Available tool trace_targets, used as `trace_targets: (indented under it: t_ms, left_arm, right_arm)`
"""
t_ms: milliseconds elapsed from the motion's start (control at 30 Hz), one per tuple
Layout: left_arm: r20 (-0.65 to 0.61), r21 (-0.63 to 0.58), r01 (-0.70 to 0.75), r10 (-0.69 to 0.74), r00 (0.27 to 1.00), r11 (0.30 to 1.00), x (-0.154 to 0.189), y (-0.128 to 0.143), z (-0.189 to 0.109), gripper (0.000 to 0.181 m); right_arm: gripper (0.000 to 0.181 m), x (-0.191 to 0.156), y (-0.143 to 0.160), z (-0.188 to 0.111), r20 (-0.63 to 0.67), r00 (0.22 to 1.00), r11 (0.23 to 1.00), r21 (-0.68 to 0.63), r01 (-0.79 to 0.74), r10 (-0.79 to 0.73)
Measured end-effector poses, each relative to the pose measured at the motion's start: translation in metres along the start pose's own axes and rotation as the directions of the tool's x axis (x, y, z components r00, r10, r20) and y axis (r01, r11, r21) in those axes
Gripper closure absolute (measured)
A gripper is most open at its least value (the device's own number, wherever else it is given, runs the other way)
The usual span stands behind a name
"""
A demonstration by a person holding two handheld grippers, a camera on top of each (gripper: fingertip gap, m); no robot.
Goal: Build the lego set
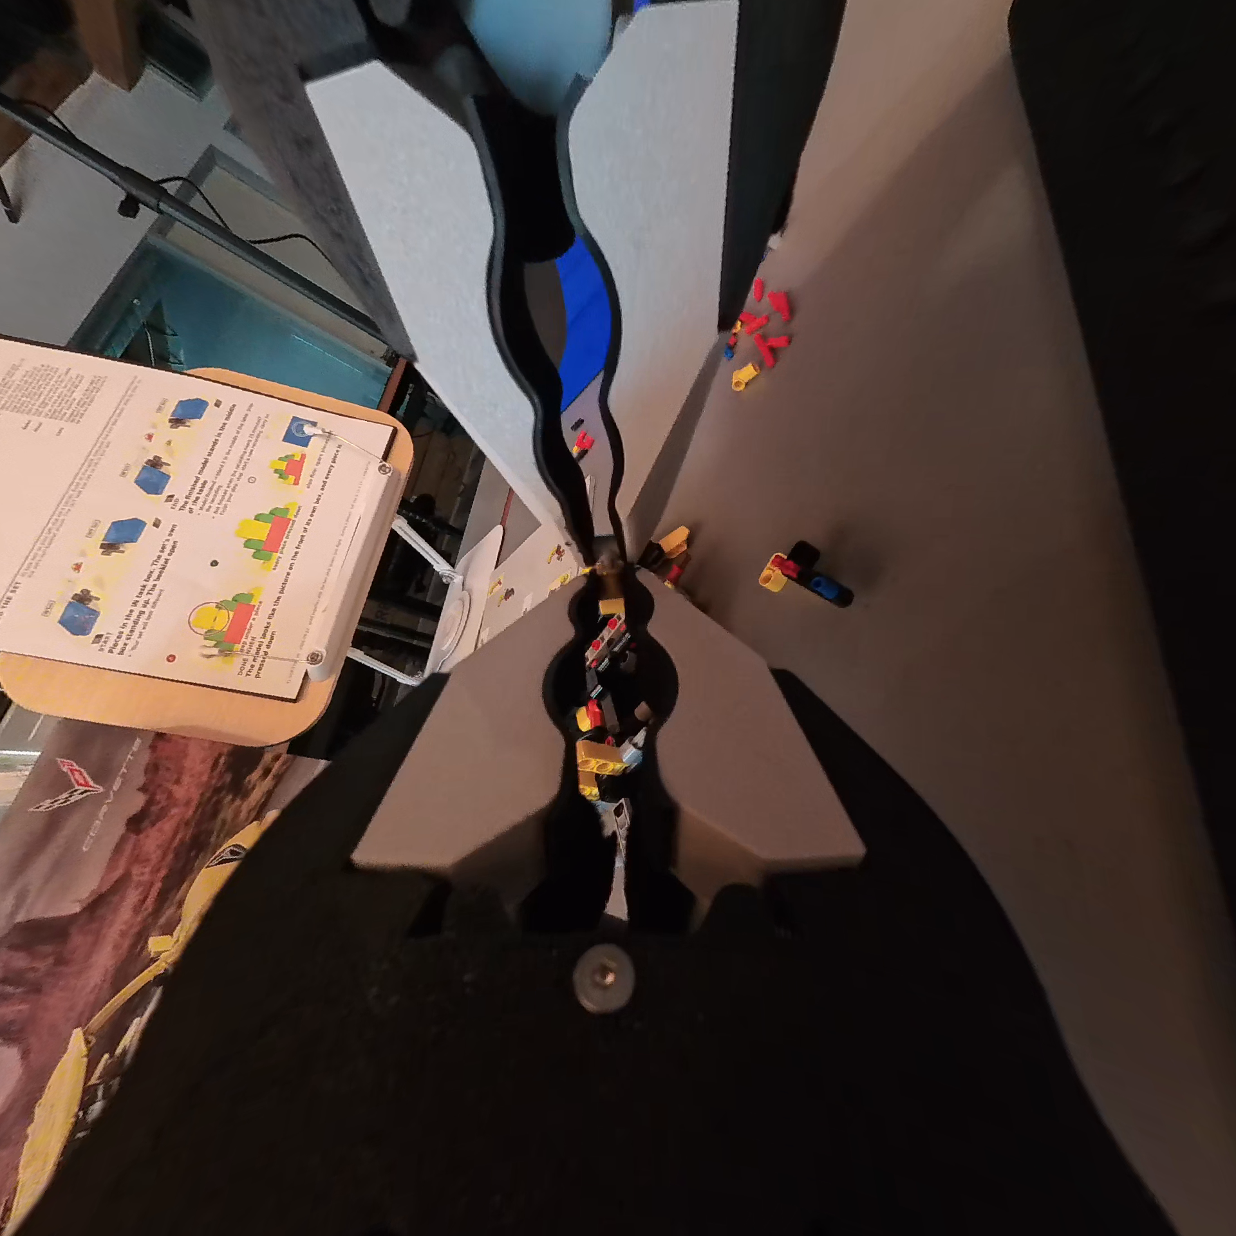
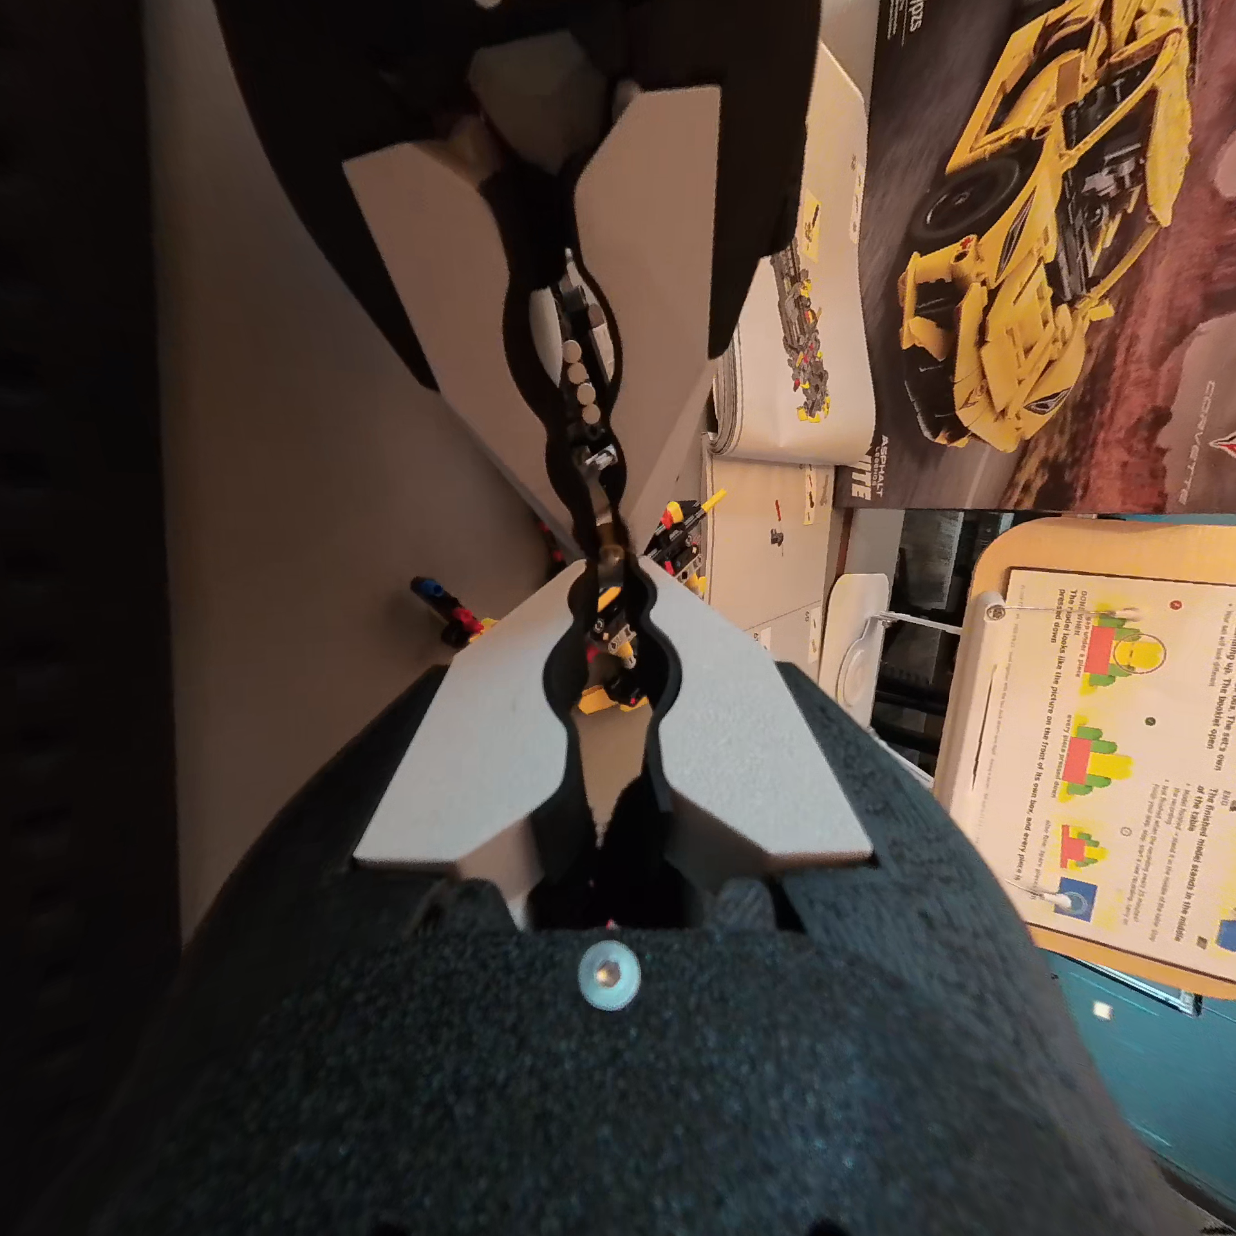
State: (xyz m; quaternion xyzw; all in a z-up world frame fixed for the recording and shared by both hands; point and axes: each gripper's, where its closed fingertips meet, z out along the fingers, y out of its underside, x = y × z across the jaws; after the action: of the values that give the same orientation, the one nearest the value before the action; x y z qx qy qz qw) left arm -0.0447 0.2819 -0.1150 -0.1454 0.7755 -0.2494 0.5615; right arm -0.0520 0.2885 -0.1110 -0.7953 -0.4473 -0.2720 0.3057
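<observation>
My left gripper (image 1: 605, 592) is shut on a long lego assembly (image 1: 605, 702) of black, yellow and red pieces that runs along between its fingers. In the right wrist view the assembly (image 2: 580, 374) shows grey round pins. My right gripper (image 2: 605, 585) faces the left one tip to tip above the grey table (image 1: 903, 468). It is shut on a small tan pin (image 2: 610, 554), which sits at the end of the assembly. The pin also shows in the left wrist view (image 1: 610, 570).
On the table lie a small yellow, black and blue sub-assembly (image 1: 806, 576), a second partial build (image 2: 679, 535) and several loose red pieces (image 1: 768, 328). An open instruction booklet (image 2: 789, 374), the set's box (image 2: 1037, 267) and a sheet on a wooden stand (image 2: 1103, 736) stand along the table's far side.
</observation>
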Motion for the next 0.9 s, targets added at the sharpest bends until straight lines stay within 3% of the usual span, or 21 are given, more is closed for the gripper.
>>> trace_targets:
  t_ms: [167, 200, 267, 333, 400, 500, 567, 667, 733, 900]
  left_arm:
    - [-0.028, 0.052, 0.104, -0.102, 0.994, 0.993, -0.004, -0.004, -0.001, 0.174]
    - [-0.033, 0.073, 0.139, -0.136, 0.990, 0.988, -0.006, -0.007, -0.003, 0.174]
    - [-0.041, 0.097, 0.227, -0.224, 0.974, 0.969, -0.014, -0.010, -0.006, 0.174]
    - [-0.090, 0.142, 0.399, -0.389, 0.917, 0.906, -0.025, -0.015, -0.010, 0.174]
    - [-0.163, 0.176, 0.611, -0.589, 0.792, 0.772, -0.040, -0.017, -0.013, 0.174]
    - [-0.328, 0.163, 0.873, -0.809, 0.487, 0.460, -0.054, -0.015, -0.017, 0.173]
    - [-0.422, 0.140, 0.937, -0.837, 0.348, 0.319, -0.057, -0.017, -0.019, 0.173]
    - [-0.526, 0.082, 0.981, -0.829, 0.192, 0.175, -0.056, -0.022, -0.022, 0.173]
    - [-0.565, 0.047, 0.995, -0.819, 0.102, 0.092, -0.057, -0.022, -0.024, 0.174]
    - [-0.639, -0.073, 0.997, -0.768, -0.045, 0.003, -0.050, -0.025, -0.025, 0.174]
  right_arm:
    - [0.172, 0.004, -0.001, -0.004, 0.050, 0.976, 0.970, 0.112, -0.218, 0.213]
    - [0.169, 0.007, -0.002, -0.008, 0.064, 0.959, 0.946, 0.159, -0.282, 0.275]
    - [0.146, 0.019, 0.002, -0.017, 0.050, 0.917, 0.884, 0.251, -0.395, 0.396]
    - [0.145, 0.023, 0.005, -0.024, 0.094, 0.873, 0.812, 0.330, -0.481, 0.479]
    - [0.140, 0.017, -0.001, -0.025, 0.133, 0.847, 0.761, 0.383, -0.523, 0.515]
    - [0.141, 0.020, -0.003, -0.016, -0.018, 0.864, 0.799, 0.391, -0.457, 0.504]
    - [0.143, 0.032, -0.013, -0.018, -0.131, 0.867, 0.820, 0.418, -0.392, 0.481]
    - [0.144, 0.051, -0.021, -0.023, -0.242, 0.861, 0.845, 0.430, -0.318, 0.448]
    - [0.146, 0.054, -0.024, -0.024, -0.252, 0.873, 0.856, 0.432, -0.285, 0.418]
    - [0.147, 0.045, -0.025, -0.018, -0.258, 0.914, 0.907, 0.365, -0.208, 0.314]
